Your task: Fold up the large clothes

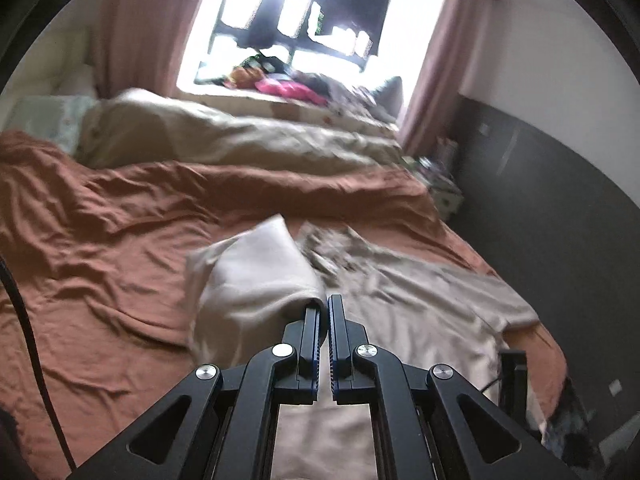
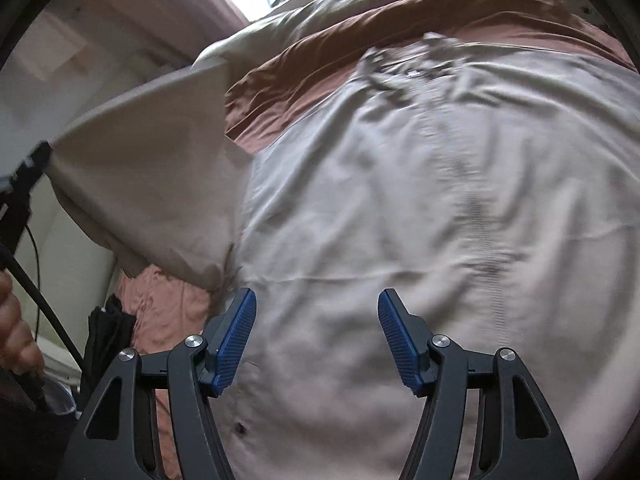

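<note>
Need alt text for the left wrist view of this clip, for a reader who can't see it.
The left gripper, fingers closed, lifts a pinched fold of a beige shirt above a bed with a rumpled rust-brown sheet. The rest of the shirt lies flat to the right; a cream duvet and a bright window sit behind.

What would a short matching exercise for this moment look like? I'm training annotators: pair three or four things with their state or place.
Column one:
1. left gripper
2. right gripper
3. beige button-up shirt
4. rust-brown bed sheet

Column two:
A. open, hovering over the cloth
B. spread beneath the garment
C. shut on a lifted sleeve
D. lying front-up on the bed

Pairs: 1-C, 2-A, 3-D, 4-B
</note>
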### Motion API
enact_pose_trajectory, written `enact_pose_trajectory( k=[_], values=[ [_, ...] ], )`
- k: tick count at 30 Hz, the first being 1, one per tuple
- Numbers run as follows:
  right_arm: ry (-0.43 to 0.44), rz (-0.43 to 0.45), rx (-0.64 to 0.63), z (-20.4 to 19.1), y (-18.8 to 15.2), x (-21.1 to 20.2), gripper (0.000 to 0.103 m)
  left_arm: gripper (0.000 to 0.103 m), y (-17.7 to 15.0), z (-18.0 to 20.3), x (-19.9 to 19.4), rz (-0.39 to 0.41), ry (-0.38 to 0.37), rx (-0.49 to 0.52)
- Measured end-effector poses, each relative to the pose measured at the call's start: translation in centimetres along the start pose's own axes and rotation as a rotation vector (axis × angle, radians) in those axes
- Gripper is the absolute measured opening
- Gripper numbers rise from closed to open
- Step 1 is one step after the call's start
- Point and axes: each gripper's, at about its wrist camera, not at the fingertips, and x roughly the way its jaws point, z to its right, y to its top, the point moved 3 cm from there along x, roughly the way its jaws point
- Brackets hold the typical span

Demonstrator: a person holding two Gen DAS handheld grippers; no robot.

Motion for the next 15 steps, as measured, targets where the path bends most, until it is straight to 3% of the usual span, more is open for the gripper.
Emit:
enact_pose_trajectory(
  k=[1,2,4,5,6,10,15],
  values=[
    [-0.005,0.007,0.007,0.2,-0.6,-1.1,0.062,0.004,-0.5,0.7,1.0,-0.041,-0.016,0.003],
    [-0.021,0.016,0.019,1.0,-0.7,-1.7,0.062,0.01,-1.0,1.3,2.1,-0.088,-0.016,0.006],
    [-0.03,0.028,0.035,1.6,-1.3,-3.0,0.062,0.041,-2.3,2.2,4.0,-0.185,-0.045,0.009],
    [-0.036,0.034,0.043,2.0,-1.7,-3.7,0.062,0.072,-3.0,2.5,4.5,-0.215,-0.059,0.004],
    [-0.04,0.038,0.047,2.4,-1.8,-3.9,0.062,0.088,-3.6,2.8,4.6,-0.221,-0.077,0.002],
    [-0.041,0.044,0.054,2.3,-2.4,-4.9,0.062,0.09,-4.7,3.3,3.2,-0.203,-0.094,0.028],
    [-0.028,0.02,0.0,0.1,-2.5,-4.1,0.062,0.09,-5.6,-0.3,1.6,-0.189,-0.005,-0.025]
  ],
)
